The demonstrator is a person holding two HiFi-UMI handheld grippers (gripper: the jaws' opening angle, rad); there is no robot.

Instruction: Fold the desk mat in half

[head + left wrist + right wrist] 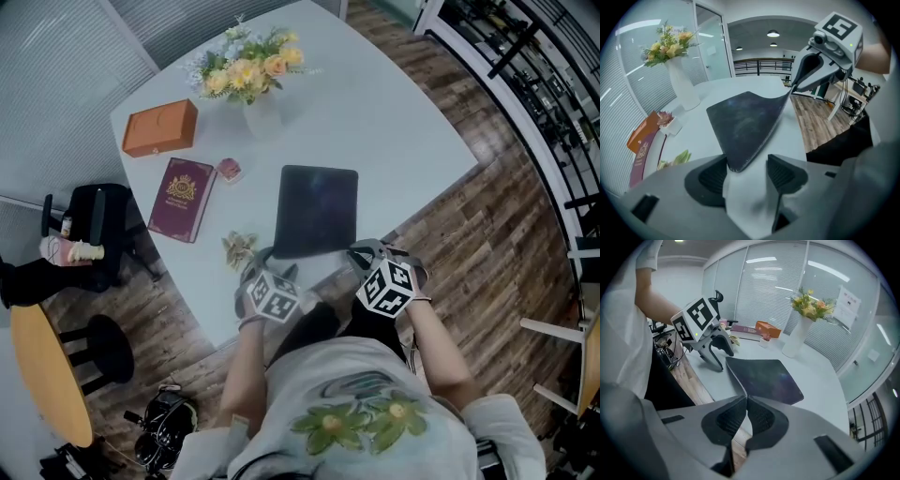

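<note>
Closest to me is the person's pale shirt (356, 412) with its flower print, filling the bottom of the head view. Just past it, at 12 o'clock, both claws reach over the near edge of the white table (403, 131).

The right gripper (746, 401) has its jaws pressed together on the near right corner of the desk mat (317, 208), and that corner is raised off the table. The left gripper (746, 165) stands wide. The mat's near left corner lies between its pads, close against the left one, but it is not pinched.

The dark mat itself lies mostly flat in the middle of the table, straight ahead of the claws, and only its near edge curls up.

A small yellowish sprig (240, 248) sits at 8 o'clock from the mat, just beside the left claw. A maroon book (182, 199) lies at 9 o'clock. An orange box (160, 127) is at 10 o'clock, farther back. A white vase of flowers (246, 70) stands at 11 o'clock, farthest away.
</note>
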